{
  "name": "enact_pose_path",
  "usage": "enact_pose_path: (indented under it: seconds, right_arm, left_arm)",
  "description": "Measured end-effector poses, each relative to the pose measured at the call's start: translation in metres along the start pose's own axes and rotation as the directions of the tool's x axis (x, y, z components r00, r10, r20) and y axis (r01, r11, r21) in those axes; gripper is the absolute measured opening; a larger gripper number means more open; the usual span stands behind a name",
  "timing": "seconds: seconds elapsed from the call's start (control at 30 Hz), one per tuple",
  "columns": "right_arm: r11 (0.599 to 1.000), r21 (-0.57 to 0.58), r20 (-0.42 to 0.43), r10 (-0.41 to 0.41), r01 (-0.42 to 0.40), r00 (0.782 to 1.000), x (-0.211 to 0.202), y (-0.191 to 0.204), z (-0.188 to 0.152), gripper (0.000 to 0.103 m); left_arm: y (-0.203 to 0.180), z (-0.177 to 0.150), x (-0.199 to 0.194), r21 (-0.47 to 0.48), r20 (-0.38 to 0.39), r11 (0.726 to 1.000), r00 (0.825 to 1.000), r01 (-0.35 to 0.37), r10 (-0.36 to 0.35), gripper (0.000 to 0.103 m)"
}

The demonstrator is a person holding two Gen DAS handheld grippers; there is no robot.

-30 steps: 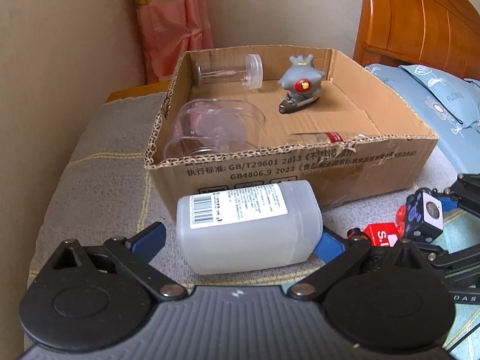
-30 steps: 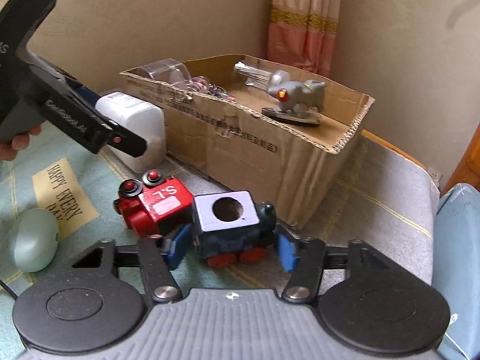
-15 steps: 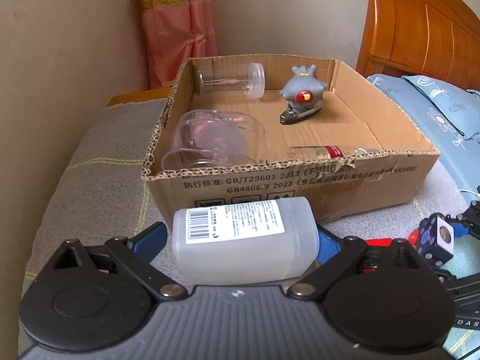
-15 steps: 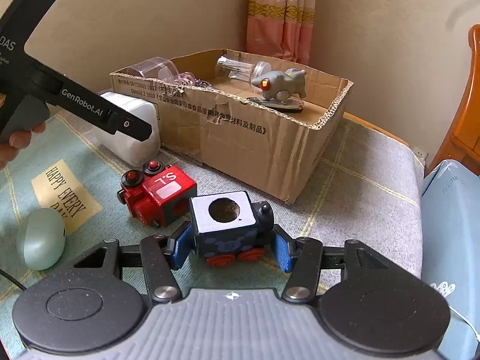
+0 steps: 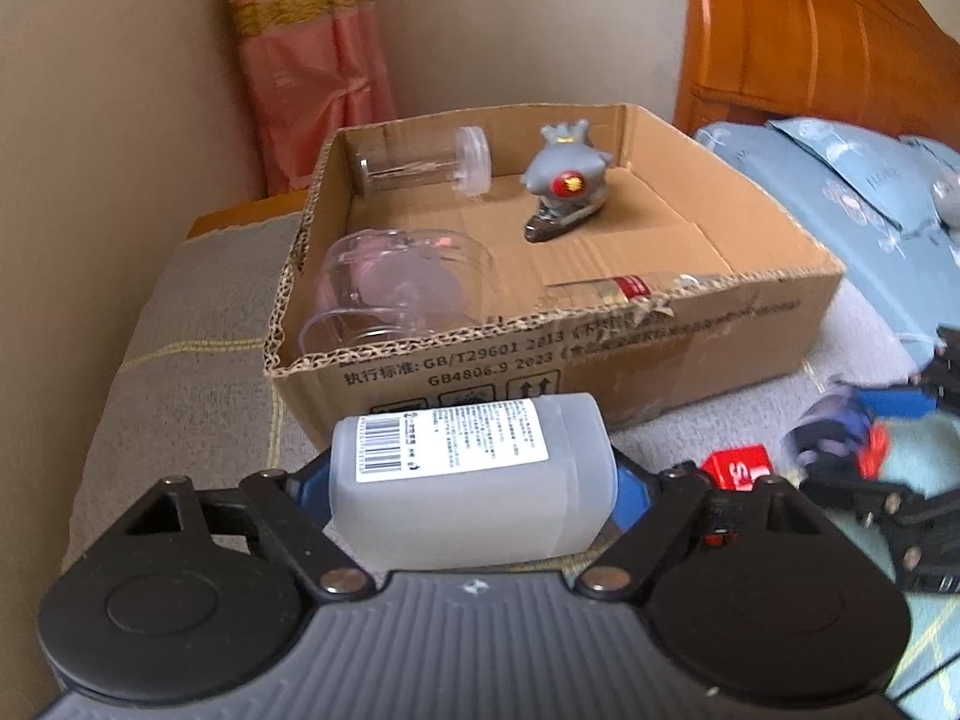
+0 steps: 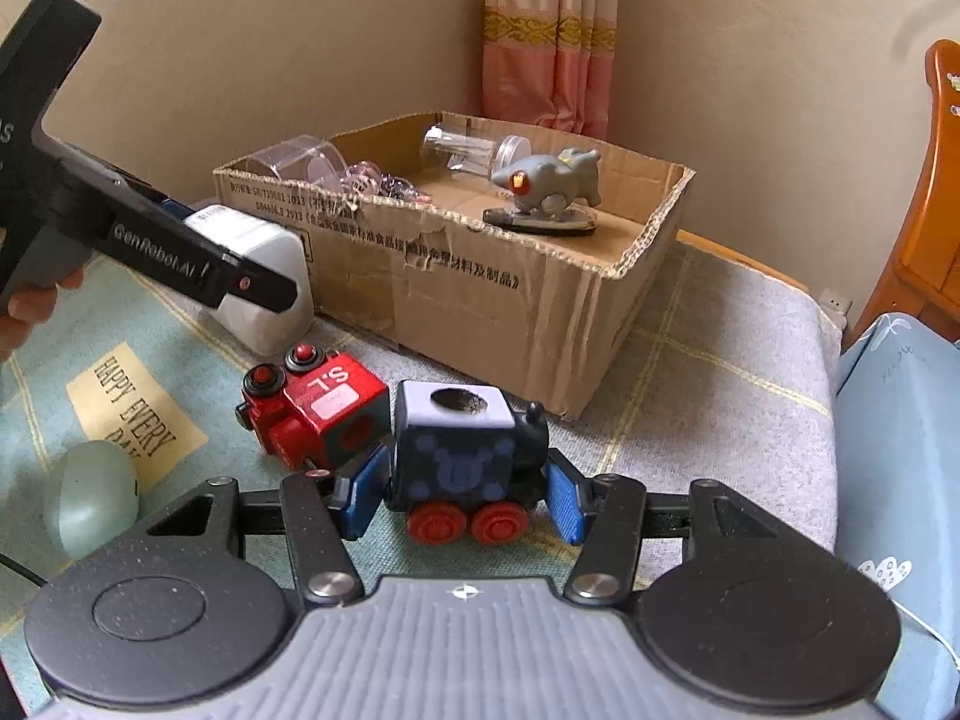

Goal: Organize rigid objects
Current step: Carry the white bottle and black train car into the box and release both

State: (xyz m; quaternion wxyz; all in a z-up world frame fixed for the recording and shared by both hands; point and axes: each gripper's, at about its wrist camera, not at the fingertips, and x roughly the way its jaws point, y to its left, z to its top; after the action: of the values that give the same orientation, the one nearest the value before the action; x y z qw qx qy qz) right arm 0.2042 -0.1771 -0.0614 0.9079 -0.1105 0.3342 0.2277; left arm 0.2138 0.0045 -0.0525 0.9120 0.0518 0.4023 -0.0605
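My left gripper (image 5: 471,480) is shut on a translucent white plastic bottle (image 5: 474,474) with a barcode label, held just before the front wall of the cardboard box (image 5: 600,354). My right gripper (image 6: 459,495) is shut on a dark blue toy train car (image 6: 465,456) with red wheels, lifted above the bed. A red toy train car (image 6: 318,408) lies on the bed beside it. The box (image 6: 480,288) holds a grey figurine (image 5: 567,186), a clear jar (image 5: 420,171) and a clear cup (image 5: 396,294).
A pale green egg-shaped object (image 6: 90,504) lies on the bed cover at the left. A wooden headboard (image 5: 810,42) and blue pillows (image 5: 840,180) are at the right. A pink curtain (image 5: 306,60) hangs in the corner behind the box.
Both grippers have risen with their objects. The bottle has come up off the bed in front of the box. The blue train car has lifted away from the red one.
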Motion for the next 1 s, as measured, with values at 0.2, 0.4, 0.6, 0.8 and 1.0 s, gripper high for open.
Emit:
enact_pose_path:
  seconds: [0.2,0.4,0.6,0.8,1.0]
  right_arm:
    - [1.000,-0.009,0.002,-0.006,0.006,1.000,-0.008,-0.001,0.004,0.060]
    - [1.000,-0.008,0.005,-0.004,0.005,1.000,-0.019,0.002,0.005,0.060]
    - [1.000,-0.027,0.039,-0.002,0.003,0.999,-0.038,0.003,0.019,0.060]
    - [0.999,-0.048,0.115,-0.003,0.009,0.993,-0.052,0.001,0.048,0.060]
    - [0.997,-0.070,0.154,-0.014,0.025,0.988,-0.039,-0.006,0.082,0.060]
  left_arm:
    - [-0.003,-0.001,-0.010,0.066,-0.020,0.997,0.999,0.036,-0.035,0.084]
    - [-0.005,0.001,-0.026,0.129,-0.041,0.989,0.997,0.076,-0.071,0.084]
    - [-0.002,0.012,-0.050,0.147,-0.039,0.981,0.992,0.127,-0.122,0.084]
    - [-0.002,0.036,-0.072,0.193,-0.007,0.969,0.988,0.151,-0.153,0.084]
    - [-0.001,0.071,-0.077,0.241,0.026,0.958,0.986,0.156,-0.167,0.084]
